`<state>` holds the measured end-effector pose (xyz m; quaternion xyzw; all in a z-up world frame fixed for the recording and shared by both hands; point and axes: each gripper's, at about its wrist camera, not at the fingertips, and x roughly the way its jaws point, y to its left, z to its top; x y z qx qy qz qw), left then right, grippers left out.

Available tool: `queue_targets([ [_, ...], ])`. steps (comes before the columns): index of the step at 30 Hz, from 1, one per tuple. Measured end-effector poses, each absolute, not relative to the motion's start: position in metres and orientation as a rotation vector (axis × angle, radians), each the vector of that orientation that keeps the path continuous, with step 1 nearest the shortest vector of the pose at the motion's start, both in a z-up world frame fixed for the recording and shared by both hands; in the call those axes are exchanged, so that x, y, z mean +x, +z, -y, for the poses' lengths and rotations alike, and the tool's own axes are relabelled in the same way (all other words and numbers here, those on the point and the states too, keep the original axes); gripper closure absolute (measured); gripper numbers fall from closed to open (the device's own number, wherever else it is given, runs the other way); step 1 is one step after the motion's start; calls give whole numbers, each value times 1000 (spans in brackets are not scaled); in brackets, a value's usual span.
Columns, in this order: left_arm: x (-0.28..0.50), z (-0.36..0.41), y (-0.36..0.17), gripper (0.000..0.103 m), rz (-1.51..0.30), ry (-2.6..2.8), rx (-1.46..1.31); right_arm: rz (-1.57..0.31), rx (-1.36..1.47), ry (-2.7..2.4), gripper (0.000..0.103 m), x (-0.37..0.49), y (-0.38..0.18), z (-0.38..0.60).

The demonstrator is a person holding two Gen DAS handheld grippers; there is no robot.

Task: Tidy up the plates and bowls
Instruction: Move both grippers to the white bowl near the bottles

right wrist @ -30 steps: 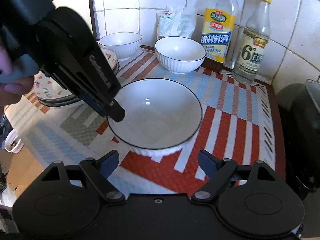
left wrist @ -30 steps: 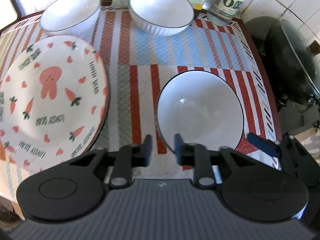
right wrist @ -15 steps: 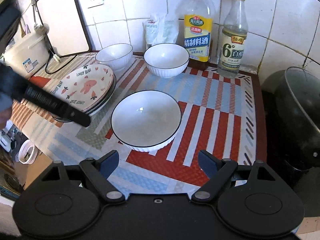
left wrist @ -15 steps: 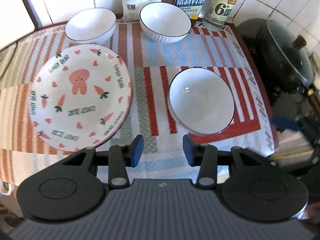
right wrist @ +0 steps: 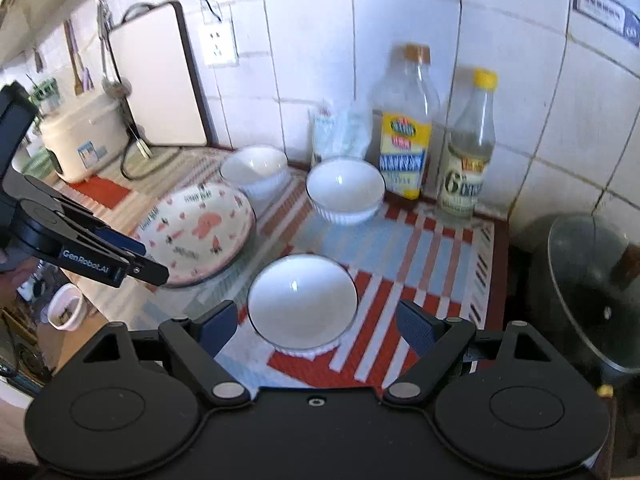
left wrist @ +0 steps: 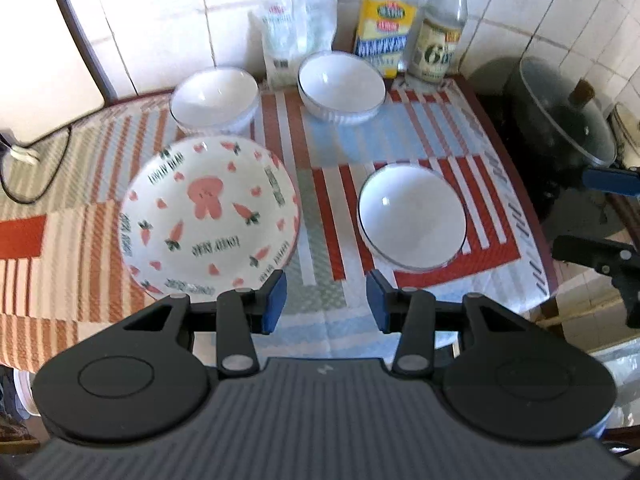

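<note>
Both pulled up and back from the table within the last second. Left tongs [left wrist: 324,300] partly open, blue pads having just been spreading, nothing between them. Right tongs [right wrist: 312,326] spread wide, likewise empty, unchanged in opening.

Earlier sat low over the near white ribbed bowl with the thin dark rim [left wrist: 412,216]; now seen from much higher. Bowl itself unmoved: ahead of the left tongs and slightly to their right, directly ahead of the right tongs between the lines of the fingers but well below them, untouched.

Round white plate printed with a pink rabbit and carrots [left wrist: 210,216], apparently atop a stack, ahead-left of the left tongs, apart from the near bowl. Two more white bowls farther ahead by the tiled wall: a plain one [left wrist: 214,100] behind the plate, a ribbed one [left wrist: 342,88] beside it. All on a striped red, blue and white woven mat [left wrist: 320,152].

Judged: near bowl just set down and released; bowls not yet nested, so gathering the three likely left to do.
</note>
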<state>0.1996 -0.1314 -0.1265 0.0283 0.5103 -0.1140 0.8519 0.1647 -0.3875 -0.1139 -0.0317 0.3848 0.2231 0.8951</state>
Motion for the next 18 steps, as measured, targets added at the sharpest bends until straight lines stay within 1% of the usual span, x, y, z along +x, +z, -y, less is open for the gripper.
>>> queue_targets([
  [9,232,109,-92,57,-1014,-263,58,-777,48,477,14,197,-76,387],
  [18,293,100,-87,57,-990,-314,94,-783,98,415,14,243,-64,372],
])
